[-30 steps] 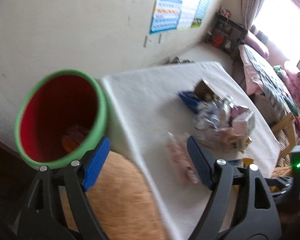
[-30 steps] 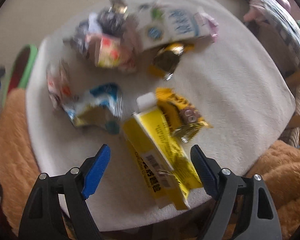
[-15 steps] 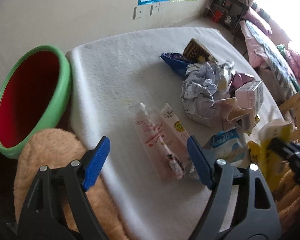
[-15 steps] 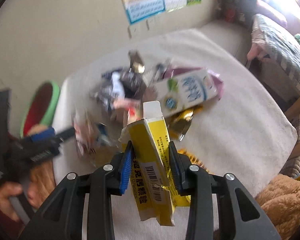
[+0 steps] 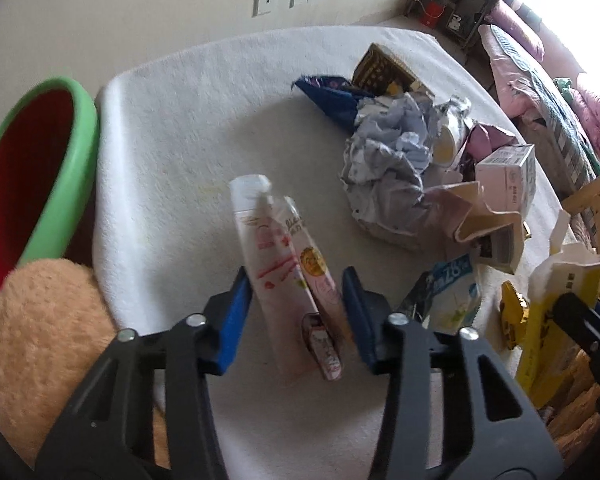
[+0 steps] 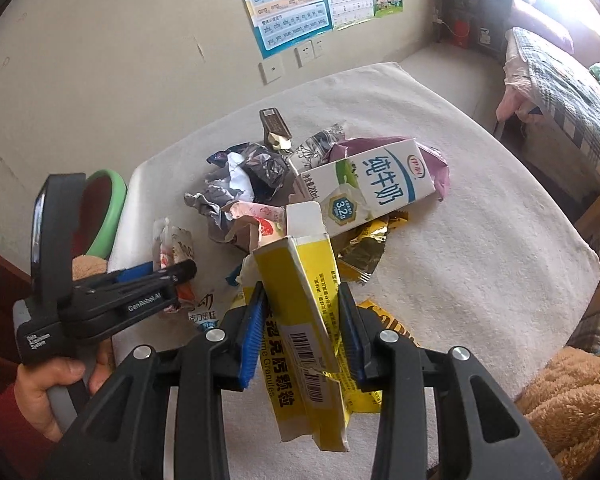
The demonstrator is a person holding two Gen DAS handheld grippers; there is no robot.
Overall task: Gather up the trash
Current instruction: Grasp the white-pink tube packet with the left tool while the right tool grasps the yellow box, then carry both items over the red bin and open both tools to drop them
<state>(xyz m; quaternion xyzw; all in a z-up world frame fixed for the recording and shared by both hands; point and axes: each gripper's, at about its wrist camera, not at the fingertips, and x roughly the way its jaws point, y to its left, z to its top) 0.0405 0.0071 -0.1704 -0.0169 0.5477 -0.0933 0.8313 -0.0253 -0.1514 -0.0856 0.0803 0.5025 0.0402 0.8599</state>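
Change since half a second ago: left tool (image 5: 296,312) has narrowed its blue pads around the long pink and white plastic sachets (image 5: 284,256), which lay loose between wide jaws before; right tool (image 6: 302,326) keeps its hold on the yellow cardboard box (image 6: 300,312).
Left tool: pads close on both sides of the sachets, the left pad touching; whether the right pad presses I cannot tell.
Right tool: closed on the yellow box, pads flat on its two long sides, open flap upward, barcode toward the camera.
Only in left view: inside of the round green-rimmed red plastic bin (image 5: 32,184), just beside the bench's left edge; the crumpled grey-blue paper ball (image 5: 388,160) with soft folds.
Only in right view: the white and blue milk carton (image 6: 372,188) lying on its side on a purple wrapper; a shiny gold foil wrapper (image 6: 364,248) near it; the person's hand (image 6: 52,384) holding the left tool's black handle.
Bench: white fuzzy cloth-covered bench (image 5: 188,112), rounded corners, trash heaped in the middle and toward the right.
Seat: tan fluffy cushion (image 5: 40,344), touching the bench's near-left edge.
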